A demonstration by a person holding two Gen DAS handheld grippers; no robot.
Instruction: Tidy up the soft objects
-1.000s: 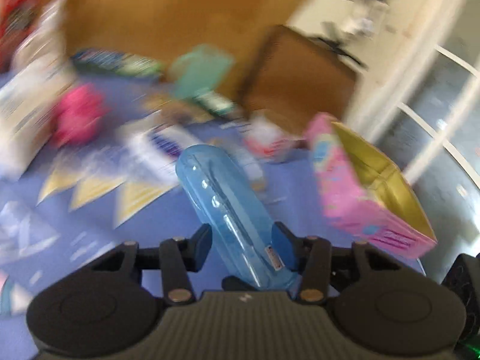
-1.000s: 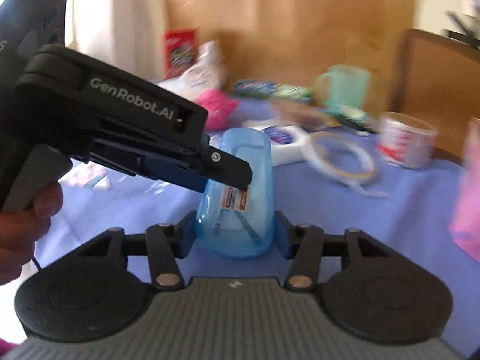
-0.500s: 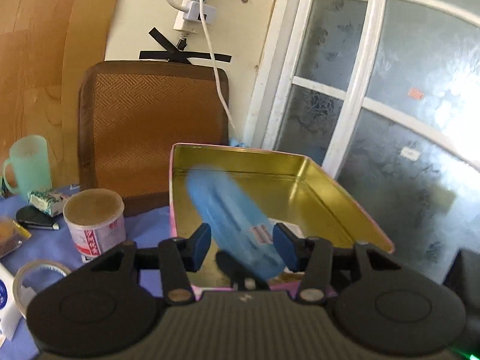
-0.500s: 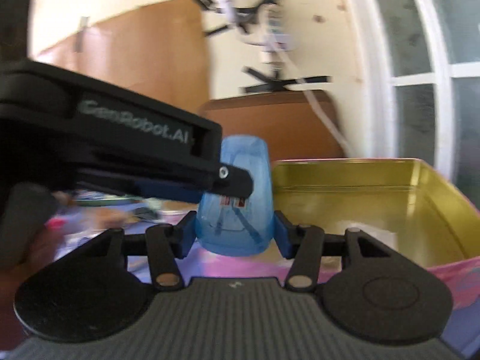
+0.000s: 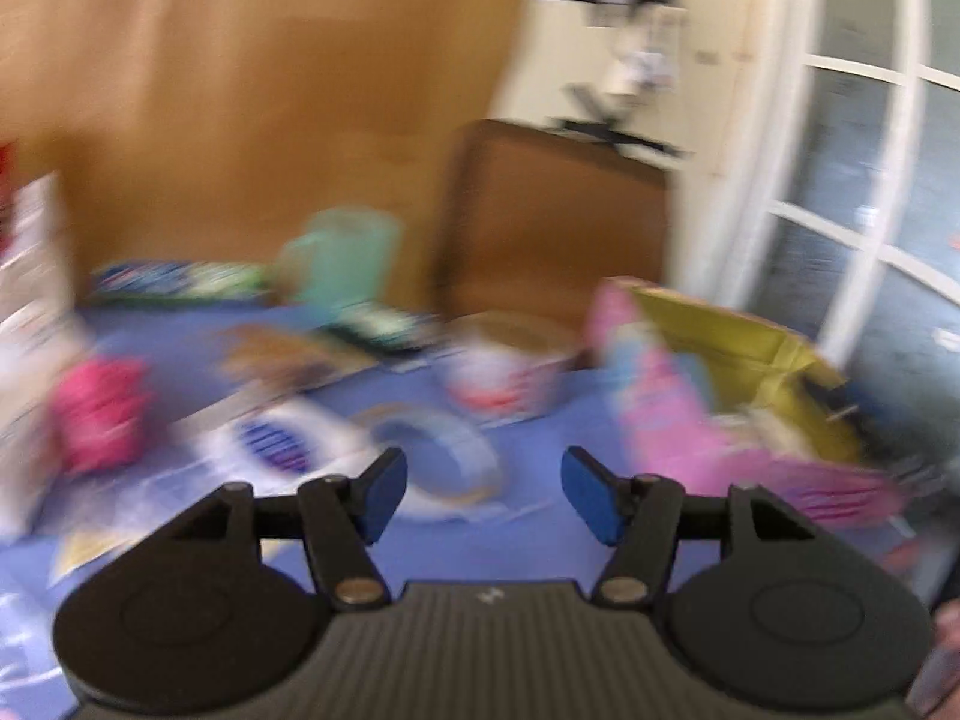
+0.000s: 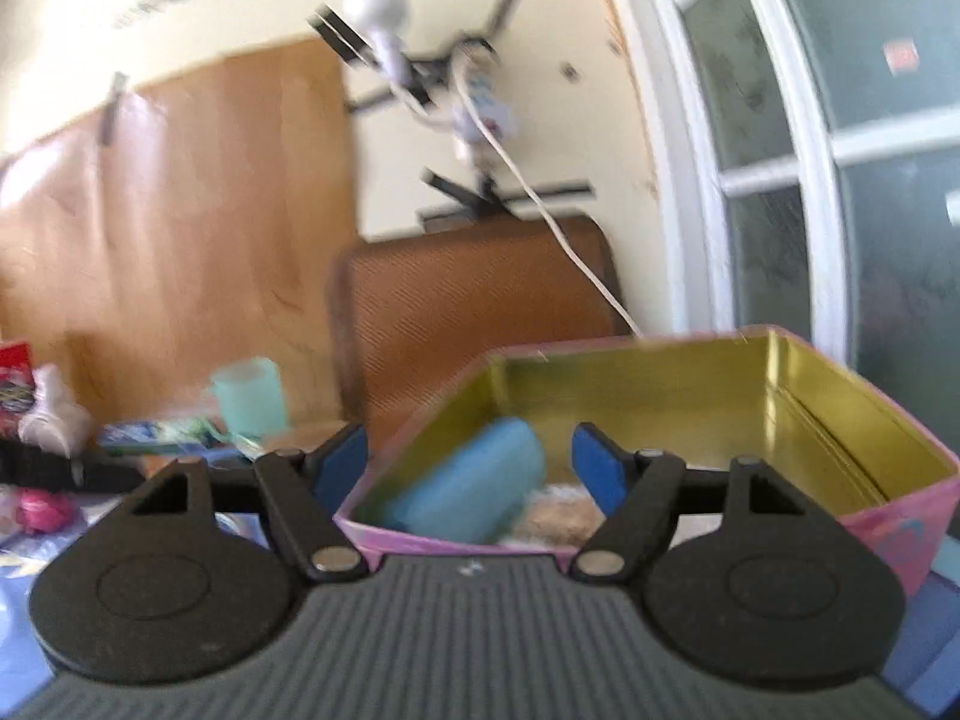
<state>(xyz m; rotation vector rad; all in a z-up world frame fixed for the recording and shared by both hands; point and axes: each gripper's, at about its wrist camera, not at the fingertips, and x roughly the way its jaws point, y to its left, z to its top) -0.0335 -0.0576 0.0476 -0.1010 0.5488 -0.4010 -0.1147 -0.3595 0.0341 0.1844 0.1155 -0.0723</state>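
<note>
Now your right hand-held gripper [image 6: 469, 461] hangs just in front of the pink tin [image 6: 888, 525], its blue pads spread wide after opening in the last moment, with nothing pinched between them. Seen between those pads, the soft blue case [image 6: 468, 492] lies tilted inside the tin's near left corner, leaning toward the gold inner wall, beside a pale, crumbly-looking item [image 6: 561, 513] on the tin floor that is too blurred to name. Your left hand-held gripper [image 5: 483, 489] is also spread and empty, its jaws having just been opening too, and it points down over the blue-covered counter [image 5: 528, 546]. Its view is heavily smeared by motion. Just past its pads lies a roll of tape [image 5: 441, 468]; farther off stands a small red-and-white tub [image 5: 501, 381], and the pink tin sits to the right with its gold inside showing. At far left on the counter is a bright pink soft object [image 5: 99, 414], well apart from the tin, with a white printed packet [image 5: 276, 444] between it and the tape. A pale green mug [image 5: 339, 261] stands at the far edge of the counter, a brown chair back [image 5: 552, 222] rises behind it, and a white-framed glazed door [image 6: 798, 138] fills the right side.
</note>
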